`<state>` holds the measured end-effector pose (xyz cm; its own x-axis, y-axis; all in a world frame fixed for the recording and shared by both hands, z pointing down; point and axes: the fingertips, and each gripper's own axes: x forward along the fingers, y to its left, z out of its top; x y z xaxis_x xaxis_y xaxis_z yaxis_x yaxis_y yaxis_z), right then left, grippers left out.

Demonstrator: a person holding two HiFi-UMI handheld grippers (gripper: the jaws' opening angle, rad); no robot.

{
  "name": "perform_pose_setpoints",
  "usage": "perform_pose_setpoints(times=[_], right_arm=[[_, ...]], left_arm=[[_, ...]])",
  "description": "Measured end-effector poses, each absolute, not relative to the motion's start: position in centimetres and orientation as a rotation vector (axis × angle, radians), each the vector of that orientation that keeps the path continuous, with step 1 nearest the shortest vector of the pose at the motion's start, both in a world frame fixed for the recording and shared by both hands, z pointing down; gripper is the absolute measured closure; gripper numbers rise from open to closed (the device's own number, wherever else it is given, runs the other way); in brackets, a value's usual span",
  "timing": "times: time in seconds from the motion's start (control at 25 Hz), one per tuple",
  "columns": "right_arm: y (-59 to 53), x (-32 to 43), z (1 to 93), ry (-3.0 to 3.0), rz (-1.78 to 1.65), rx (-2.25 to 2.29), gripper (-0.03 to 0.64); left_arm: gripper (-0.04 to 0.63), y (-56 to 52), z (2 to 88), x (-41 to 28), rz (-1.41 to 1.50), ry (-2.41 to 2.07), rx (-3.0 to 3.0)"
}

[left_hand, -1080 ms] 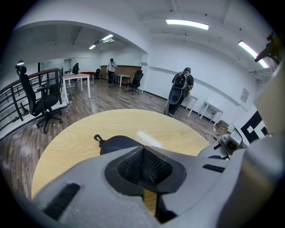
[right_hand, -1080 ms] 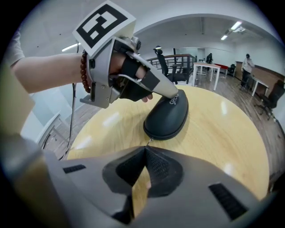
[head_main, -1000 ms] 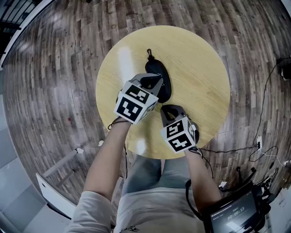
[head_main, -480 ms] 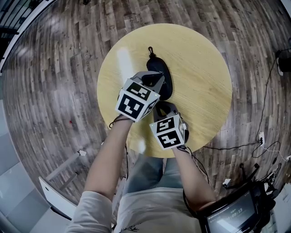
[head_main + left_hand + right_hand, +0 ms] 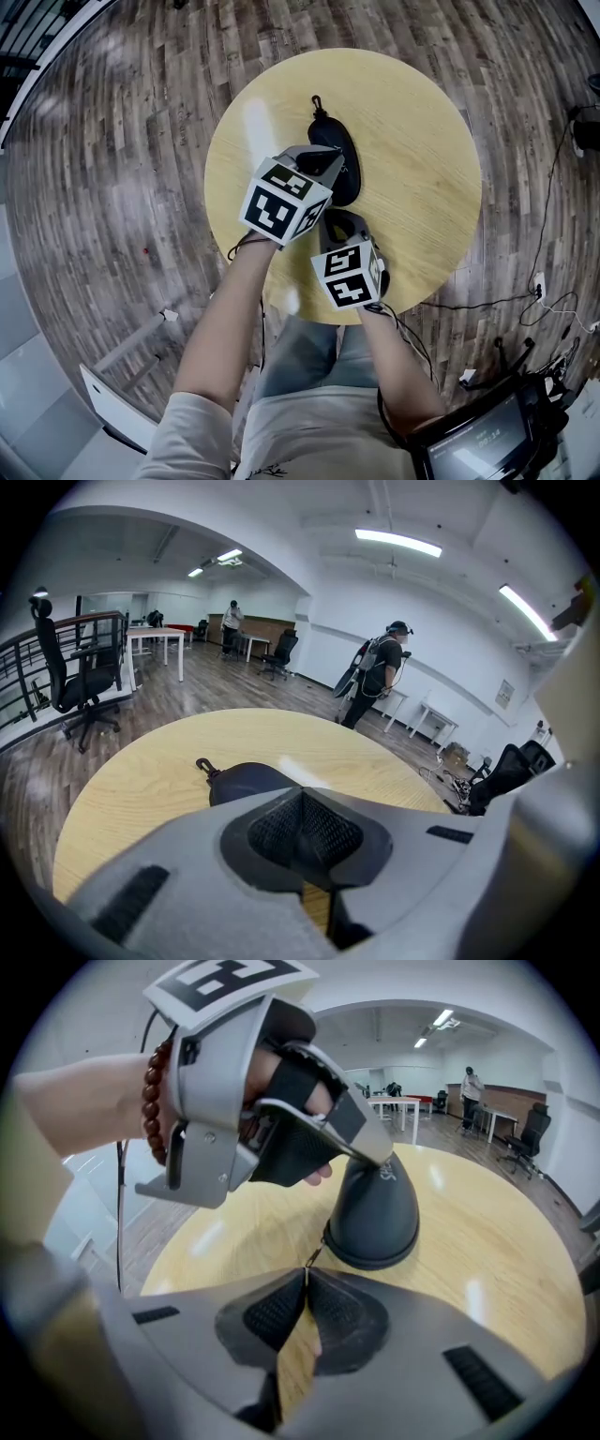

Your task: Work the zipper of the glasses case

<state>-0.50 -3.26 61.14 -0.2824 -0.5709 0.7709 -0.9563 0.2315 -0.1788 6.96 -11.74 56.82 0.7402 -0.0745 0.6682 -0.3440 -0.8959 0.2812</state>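
While the right gripper (image 5: pixel 305 1286) has its jaws pinched together on the thin metal zipper pull (image 5: pixel 315 1254), the dark oval glasses case (image 5: pixel 375 1218) lies near the middle of the round pale wooden table (image 5: pixel 487 1232), its near end facing that gripper and the pull drawn out from its seam. I judge the step in hand to be the running of the zipper itself, with the grip already taken. The left gripper (image 5: pixel 302 808) has its jaws drawn together with nothing visible between them; in the right gripper view its tips rest on top of the case, seemingly to pin it. The next move calls for a steady pull that follows the curved seam round the end, with the case pinned so it cannot skid on the smooth, glossy tabletop. The case looks semi-rigid, domed and matte, with a small loop clip (image 5: pixel 202 765) at its far end. The ribbed black pads (image 5: pixel 258 1314) should hold the slim pull, though it could slip out sideways.
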Motion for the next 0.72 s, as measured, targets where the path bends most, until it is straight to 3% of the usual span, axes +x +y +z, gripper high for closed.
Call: perform_pose_setpoints(times=[0.32, 0.72], right_arm=[[-0.1, 1.9, 57.5, -2.044, 0.711, 1.478, 0.615], [1.0, 8.1, 39.0, -2.266, 0.582, 1.593, 0.615]], left_arm=[[0.588, -12.5, 55.3, 6.1, 0.835, -0.47, 2.562], [0.589, -6.3, 37.6, -4.4, 0.485, -0.967, 2.6]])
